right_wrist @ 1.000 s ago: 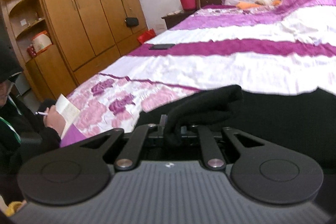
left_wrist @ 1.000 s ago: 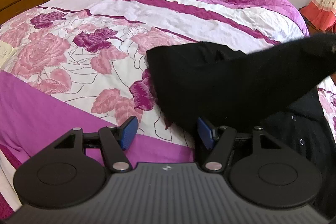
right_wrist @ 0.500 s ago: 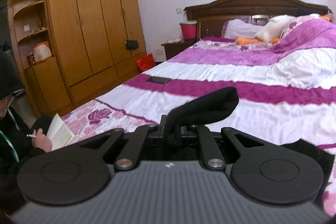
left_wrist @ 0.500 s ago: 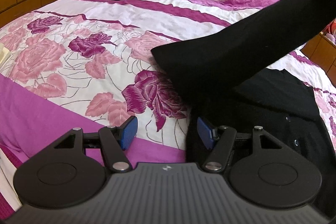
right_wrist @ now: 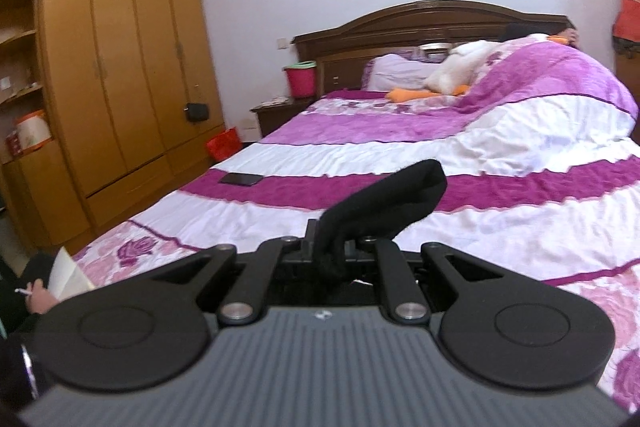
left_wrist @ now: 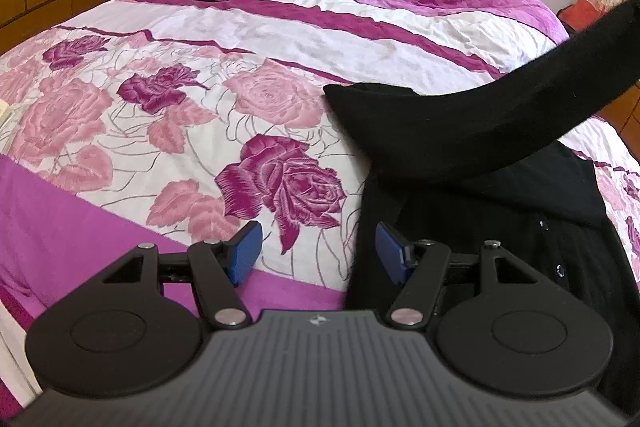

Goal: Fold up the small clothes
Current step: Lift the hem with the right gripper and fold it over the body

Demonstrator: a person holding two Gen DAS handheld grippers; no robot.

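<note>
Right wrist view: my right gripper point(right_wrist: 340, 247) is pinching the black sleeve point(left_wrist: 460, 131), lifting it up-right across the black cardigan point(left_wrist: 500, 251) lying on the floral bedspread point(left_wrist: 168, 115); left gripper point(left_wrist: 318, 253) is hanging spread wide, empty, at the cardigan's left edge

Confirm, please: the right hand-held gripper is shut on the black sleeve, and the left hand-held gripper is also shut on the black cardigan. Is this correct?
Not quite. The left hand-held gripper is open and holds nothing; the left wrist view shows its blue pads wide apart, over the edge of the black cardigan. The rest stands: the right hand-held gripper is shut on the black sleeve.
</note>
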